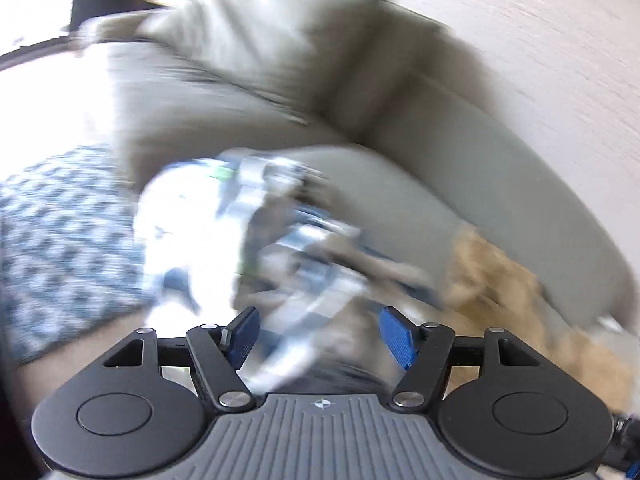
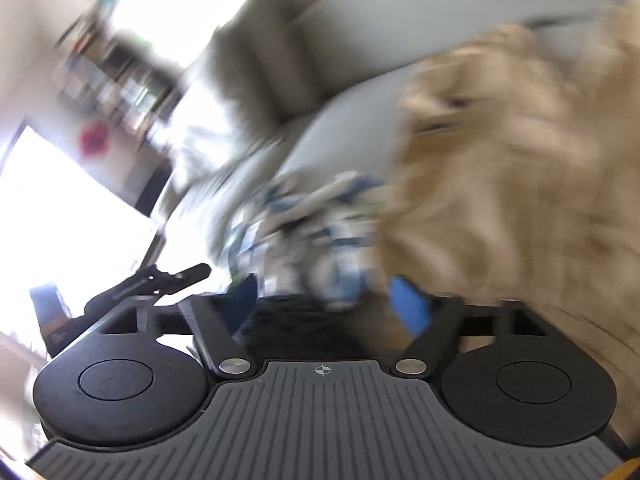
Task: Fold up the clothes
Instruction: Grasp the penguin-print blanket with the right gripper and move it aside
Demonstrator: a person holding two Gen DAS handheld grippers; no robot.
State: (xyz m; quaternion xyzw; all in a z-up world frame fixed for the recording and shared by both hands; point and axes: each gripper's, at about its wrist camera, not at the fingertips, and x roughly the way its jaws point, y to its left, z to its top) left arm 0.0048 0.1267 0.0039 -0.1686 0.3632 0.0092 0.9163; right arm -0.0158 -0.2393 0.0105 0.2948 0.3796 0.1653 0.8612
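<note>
Both views are heavily blurred. In the left wrist view a crumpled white, blue and grey patterned garment (image 1: 248, 236) lies on the grey sofa seat (image 1: 392, 200), just ahead of my left gripper (image 1: 320, 320). Its blue pads (image 1: 244, 338) stand well apart, and blurred cloth shows in the gap without being pinched. In the right wrist view the same patterned garment (image 2: 312, 220) lies ahead of my right gripper (image 2: 324, 292). That gripper's jaws are wide apart, with a dark fuzzy patch (image 2: 288, 324) low between them. A tan cloth (image 2: 512, 184) fills the right side.
The sofa has grey back cushions (image 1: 248, 32) against a pale wall (image 1: 540, 40). A blue and white patterned rug (image 1: 68, 240) lies on the floor at left. Tan cloth (image 1: 500, 280) also lies on the seat. Dark shelves (image 2: 116, 80) and a bright window (image 2: 60, 208) are at left.
</note>
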